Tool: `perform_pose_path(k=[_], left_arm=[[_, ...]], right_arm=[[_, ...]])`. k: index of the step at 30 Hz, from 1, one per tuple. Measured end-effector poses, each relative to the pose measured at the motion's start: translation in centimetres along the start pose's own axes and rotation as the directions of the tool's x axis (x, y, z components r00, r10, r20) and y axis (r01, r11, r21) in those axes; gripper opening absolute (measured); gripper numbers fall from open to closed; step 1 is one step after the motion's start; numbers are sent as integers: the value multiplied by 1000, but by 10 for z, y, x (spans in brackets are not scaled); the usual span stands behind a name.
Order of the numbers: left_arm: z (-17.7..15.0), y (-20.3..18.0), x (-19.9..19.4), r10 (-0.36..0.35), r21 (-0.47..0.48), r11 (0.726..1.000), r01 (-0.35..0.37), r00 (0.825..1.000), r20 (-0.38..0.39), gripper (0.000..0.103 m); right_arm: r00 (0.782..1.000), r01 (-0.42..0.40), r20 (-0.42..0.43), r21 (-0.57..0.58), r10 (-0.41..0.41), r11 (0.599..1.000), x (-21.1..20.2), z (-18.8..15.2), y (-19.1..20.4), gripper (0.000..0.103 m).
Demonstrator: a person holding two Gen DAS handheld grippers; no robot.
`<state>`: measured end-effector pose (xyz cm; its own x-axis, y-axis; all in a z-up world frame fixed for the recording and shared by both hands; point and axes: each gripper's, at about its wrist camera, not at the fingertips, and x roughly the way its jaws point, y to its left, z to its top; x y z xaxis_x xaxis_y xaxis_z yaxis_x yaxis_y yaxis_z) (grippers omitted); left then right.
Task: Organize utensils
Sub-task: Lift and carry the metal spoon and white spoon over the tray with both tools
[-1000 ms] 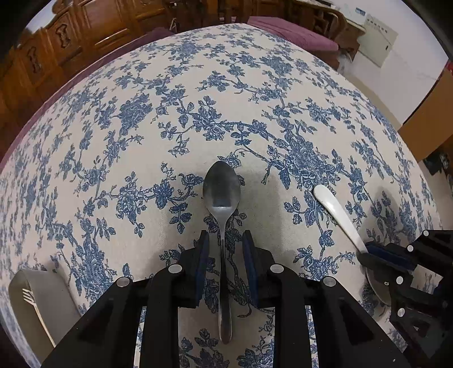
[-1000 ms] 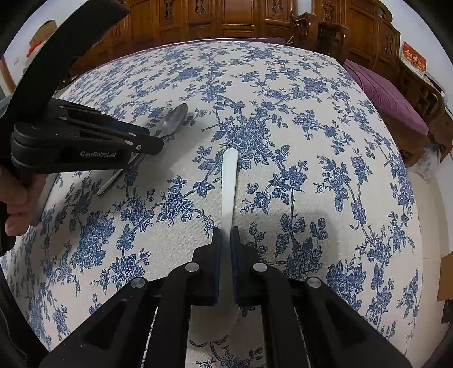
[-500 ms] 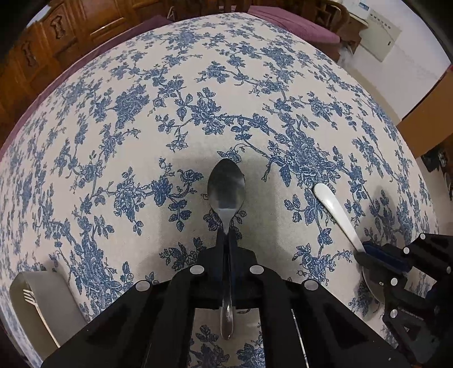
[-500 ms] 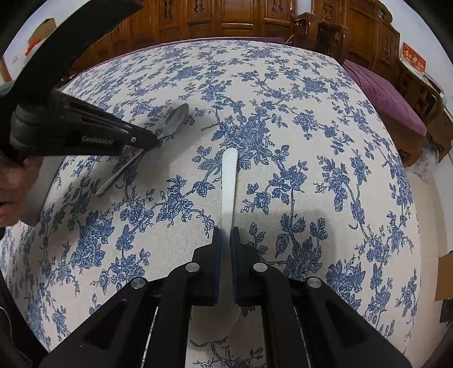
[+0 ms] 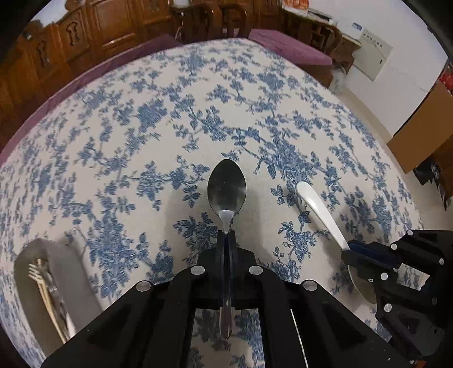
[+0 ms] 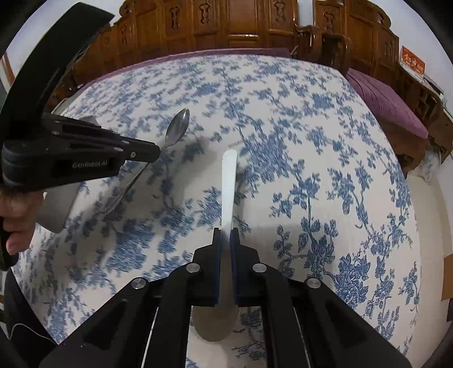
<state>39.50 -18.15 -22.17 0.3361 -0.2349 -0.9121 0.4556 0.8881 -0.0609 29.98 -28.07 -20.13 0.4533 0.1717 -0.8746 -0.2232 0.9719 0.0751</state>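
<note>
Cloth with blue flowers on a pale ground covers my worktop (image 5: 158,119). Behind it stand dark carved wooden cabinets (image 6: 246,25) and purple cushioned seats (image 6: 388,107); a white wall with a pale box on it (image 5: 373,53) is at the right of the left view.

My left tool (image 5: 226,236) is clenched on the neck of the metal spoon (image 5: 226,189); its bowl points forward over the cloth and its handle end shows between the arms of the tool. My right tool (image 6: 225,235) is clenched on the flat handle of the white spoon (image 6: 228,186); the bowl hangs under the tool and its front part is hidden.

At the left edge lies a grey tray (image 5: 76,280) with a fork (image 5: 42,283) in it, cut off by the frame; what lies beside the fork I cannot make out. The cloth is blurred in both views. Of my left hand (image 6: 14,218) only some fingers show.
</note>
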Motion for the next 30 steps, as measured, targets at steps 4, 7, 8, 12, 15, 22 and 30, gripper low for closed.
perform_pose_path(k=[4, 7, 8, 12, 15, 22, 30], left_arm=[[-4, 0, -20, 5, 6, 1000, -6, 999, 39, 1], [-10, 3, -37, 5, 5, 1000, -5, 998, 64, 1], [-12, 4, -43, 5, 3, 1000, -6, 997, 71, 1], [-20, 14, -65, 17, -9, 1000, -16, 995, 101, 1], [-28, 25, -82, 25, -27, 999, -22, 992, 124, 1], [-49, 60, -111, 48, -76, 996, -36, 986, 160, 1], [-81, 107, -127, 75, -150, 987, -50, 983, 165, 1]], right_arm=[[1000, -4, 26, -1, 4, 1000, -12, 6, 8, 8], [999, -6, 39, -9, 7, 1000, -20, 9, 15, 8], [999, -7, 42, -12, 8, 1000, -22, 11, 18, 8], [998, -17, 57, -21, 18, 1000, -30, 15, 30, 8], [997, -25, 72, -35, 28, 999, -37, 21, 43, 8], [993, -58, 100, -77, 66, 995, -46, 39, 82, 8], [988, -98, 102, -139, 112, 985, -47, 52, 131, 8]])
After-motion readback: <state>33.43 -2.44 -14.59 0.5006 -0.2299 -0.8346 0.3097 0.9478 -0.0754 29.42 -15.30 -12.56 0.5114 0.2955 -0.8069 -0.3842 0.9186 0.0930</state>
